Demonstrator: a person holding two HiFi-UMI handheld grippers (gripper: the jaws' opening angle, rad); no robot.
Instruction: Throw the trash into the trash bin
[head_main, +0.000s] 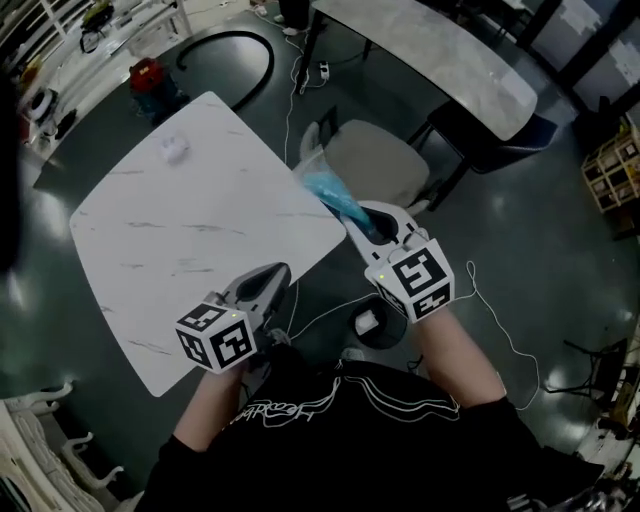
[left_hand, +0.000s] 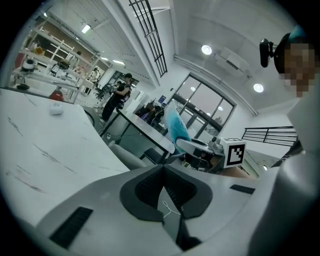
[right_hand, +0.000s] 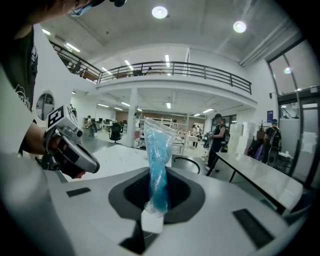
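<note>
Both point forward: left gripper (head_main: 279, 272), jaws pressed together; right gripper (head_main: 357, 217), jaws pinching blue bag (head_main: 328, 192).

A: Furniture?
B: One white marble table (head_main: 200, 230), one small white object (head_main: 175, 148) on it; grey chair (head_main: 375, 160) beside.
A: In hand?
B: One left gripper (head_main: 280, 272), empty; one right gripper (head_main: 358, 215), gripping blue bag (head_main: 328, 188).

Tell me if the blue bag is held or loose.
Held. The right gripper is shut on the blue bag, which stands up from between its jaws.
</note>
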